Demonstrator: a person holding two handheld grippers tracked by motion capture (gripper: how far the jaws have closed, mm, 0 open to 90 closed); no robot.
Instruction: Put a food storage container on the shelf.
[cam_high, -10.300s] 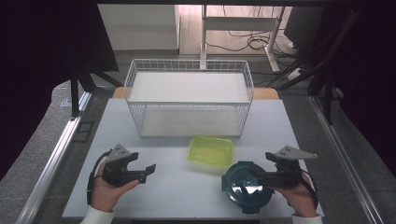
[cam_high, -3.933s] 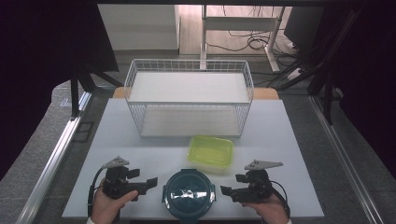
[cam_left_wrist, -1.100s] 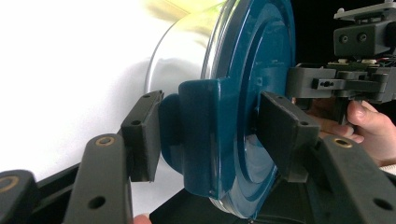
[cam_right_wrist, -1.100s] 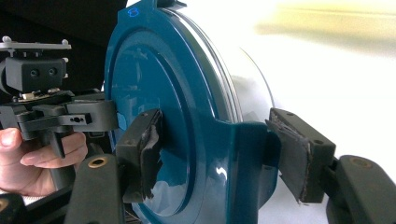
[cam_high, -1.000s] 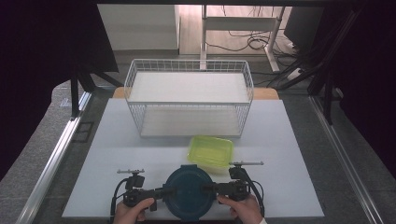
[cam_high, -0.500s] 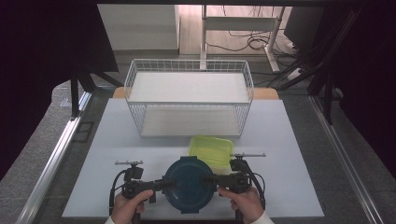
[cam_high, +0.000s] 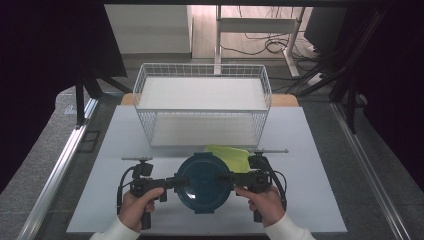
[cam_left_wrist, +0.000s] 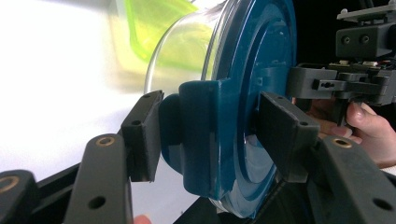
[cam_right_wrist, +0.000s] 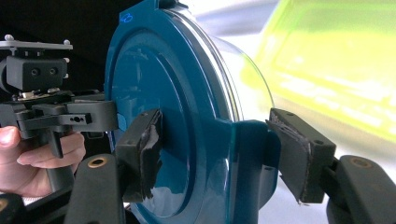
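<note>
A round clear container with a dark blue clip lid (cam_high: 204, 182) hangs above the white table's near edge, held between the two grippers. My left gripper (cam_high: 172, 183) is shut on its left clip tab (cam_left_wrist: 201, 135), one pad under the tab and one on the lid top. My right gripper (cam_high: 225, 177) is shut on the opposite tab (cam_right_wrist: 247, 154) in the same way. In the left gripper view the lid (cam_left_wrist: 252, 70) stands edge-on, with the glass bowl behind it. A yellow-green tray (cam_high: 231, 156) lies on the table just behind the container, partly hidden by it.
A white wire basket (cam_high: 202, 107) stands at the back middle of the white table (cam_high: 310, 165). A metal rail (cam_high: 65, 165) runs along the left side. Dark curtains hang at both sides.
Both hands have risen with the container, lifting it off the table and a little toward the basket. The grip on both tabs looks unchanged.
</note>
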